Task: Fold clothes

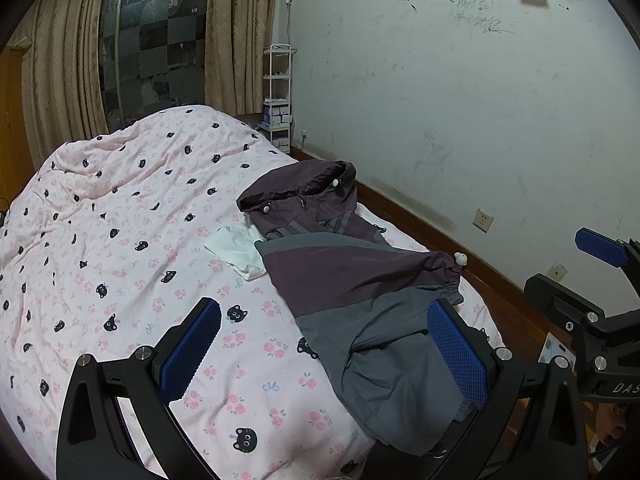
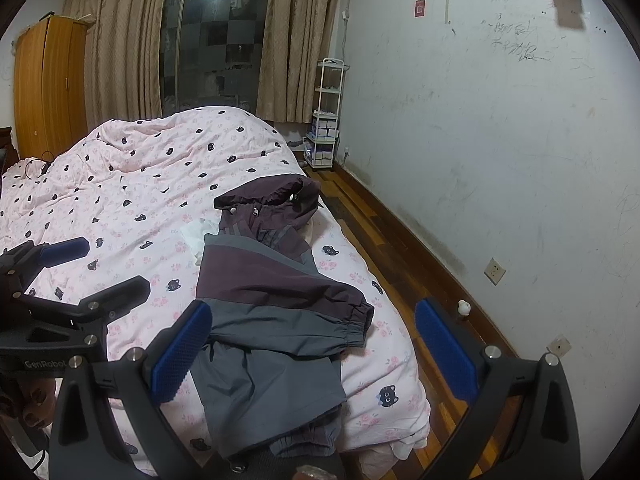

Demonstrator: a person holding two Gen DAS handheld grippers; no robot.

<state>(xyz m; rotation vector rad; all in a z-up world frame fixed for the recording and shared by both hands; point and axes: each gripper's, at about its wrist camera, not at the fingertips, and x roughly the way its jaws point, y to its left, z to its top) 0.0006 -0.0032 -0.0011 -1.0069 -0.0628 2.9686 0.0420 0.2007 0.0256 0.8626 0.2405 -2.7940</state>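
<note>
A purple and grey hooded jacket (image 1: 352, 276) (image 2: 264, 292) lies on the right side of the bed, hood away from me, one sleeve folded across its body. A white garment (image 1: 238, 248) (image 2: 196, 236) lies partly under its left shoulder. My left gripper (image 1: 324, 340) hangs open over the jacket's lower hem, nothing between its blue pads. My right gripper (image 2: 312, 340) is open too, above the jacket's lower right part and the bed edge. Each gripper shows in the other's view: the right gripper (image 1: 600, 280) at the right, the left gripper (image 2: 72, 276) at the left.
The bed carries a pink quilt (image 1: 120, 240) (image 2: 132, 184) with cat faces. Wooden floor (image 2: 380, 240) runs between bed and white wall (image 2: 480, 160). A white shelf rack (image 2: 328, 116) stands in the corner by the curtains (image 2: 120, 40); a wooden wardrobe (image 2: 48, 80) stands far left.
</note>
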